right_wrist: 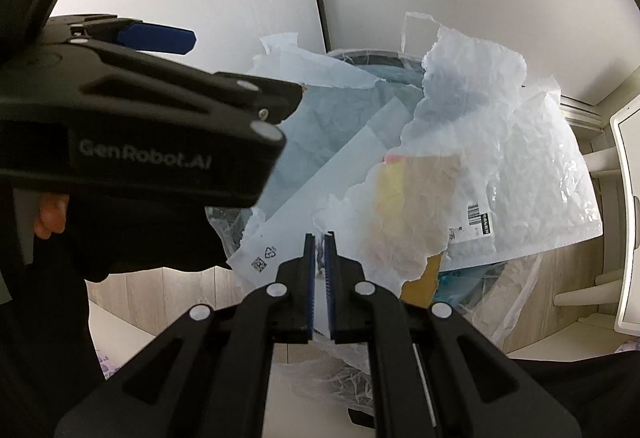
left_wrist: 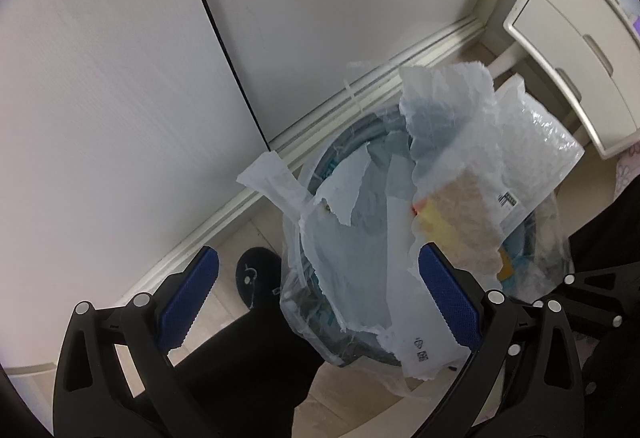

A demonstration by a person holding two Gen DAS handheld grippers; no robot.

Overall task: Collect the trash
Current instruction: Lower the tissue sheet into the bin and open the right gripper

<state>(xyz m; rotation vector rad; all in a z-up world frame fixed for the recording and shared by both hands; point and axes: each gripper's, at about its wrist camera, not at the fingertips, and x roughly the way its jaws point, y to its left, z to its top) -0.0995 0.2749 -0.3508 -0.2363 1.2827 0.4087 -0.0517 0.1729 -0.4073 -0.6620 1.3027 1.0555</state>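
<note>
A grey round trash bin [left_wrist: 352,148] lined with a clear plastic bag stands on the floor by the wall. It is stuffed with torn white packaging [left_wrist: 360,238], a bubble mailer [left_wrist: 520,158] and a yellow item [left_wrist: 436,226]. My left gripper [left_wrist: 320,302] is open wide, its blue pads on either side of the bin's near rim. In the right wrist view my right gripper [right_wrist: 319,238] is nearly closed on a thin edge of the clear bag liner [right_wrist: 320,266] below the white packaging [right_wrist: 320,198]. The left gripper [right_wrist: 160,118] shows at the left there.
A white wall with a baseboard [left_wrist: 224,214] runs behind the bin. A cream drawer cabinet [left_wrist: 576,50] stands at the right. A black slipper [left_wrist: 258,274] and a dark trouser leg lie left of the bin on the wood floor.
</note>
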